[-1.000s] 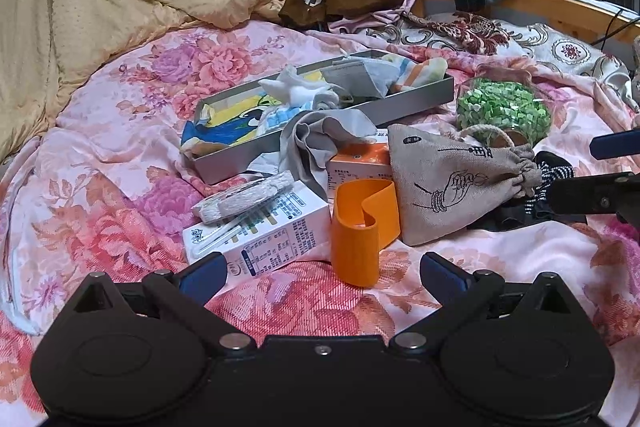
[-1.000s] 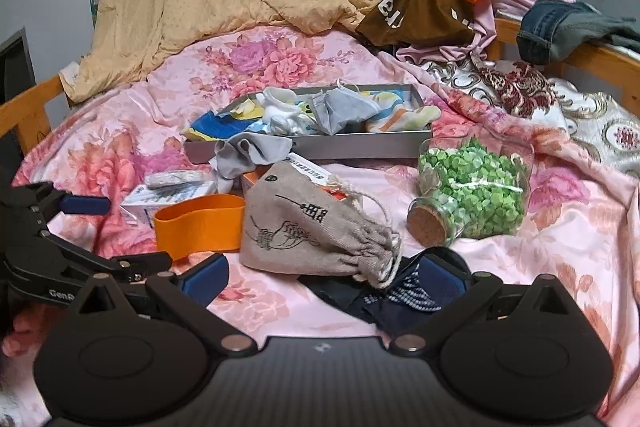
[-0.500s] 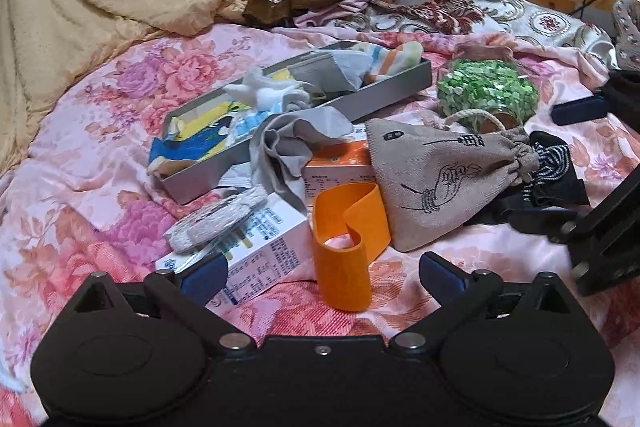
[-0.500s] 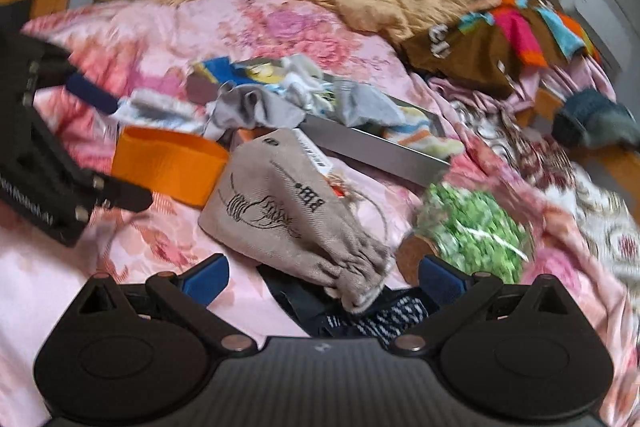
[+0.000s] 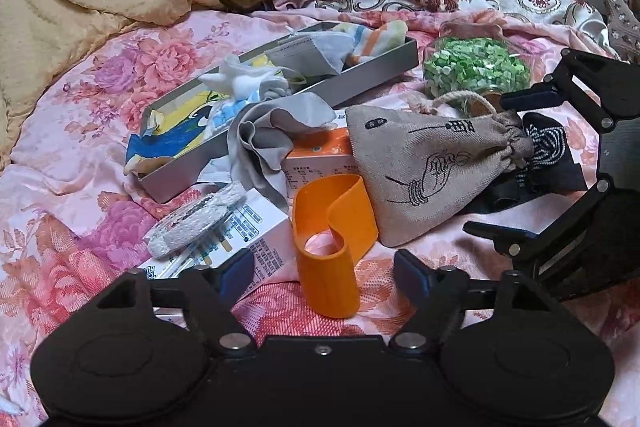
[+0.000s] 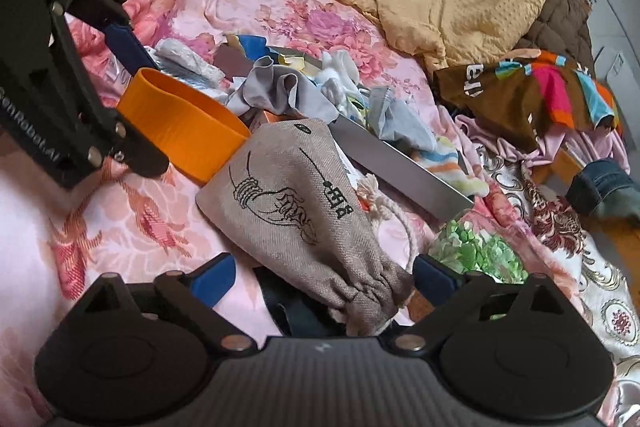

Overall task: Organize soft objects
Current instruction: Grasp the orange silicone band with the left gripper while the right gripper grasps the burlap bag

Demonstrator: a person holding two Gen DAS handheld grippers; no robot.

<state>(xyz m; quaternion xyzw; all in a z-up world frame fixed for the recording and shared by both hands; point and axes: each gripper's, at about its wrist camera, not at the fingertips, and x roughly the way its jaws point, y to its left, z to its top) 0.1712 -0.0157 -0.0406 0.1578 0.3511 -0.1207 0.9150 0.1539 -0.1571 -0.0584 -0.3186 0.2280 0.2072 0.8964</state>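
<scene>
Open floral bedsheet (image 5: 60,183) lies clear left of the clutter. The grey tray (image 5: 372,83) is crowded with cloths. Before it, cartons (image 5: 256,239), orange band (image 5: 332,227) and linen pouch (image 5: 432,163) sit touching, leaving no gap. The jar of green pieces (image 5: 476,71) blocks the right side.

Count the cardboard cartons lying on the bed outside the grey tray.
2. A white carton lies by the left gripper, under a white mesh roll. An orange carton sits behind the orange band, half under grey cloth. More may be buried.
</scene>
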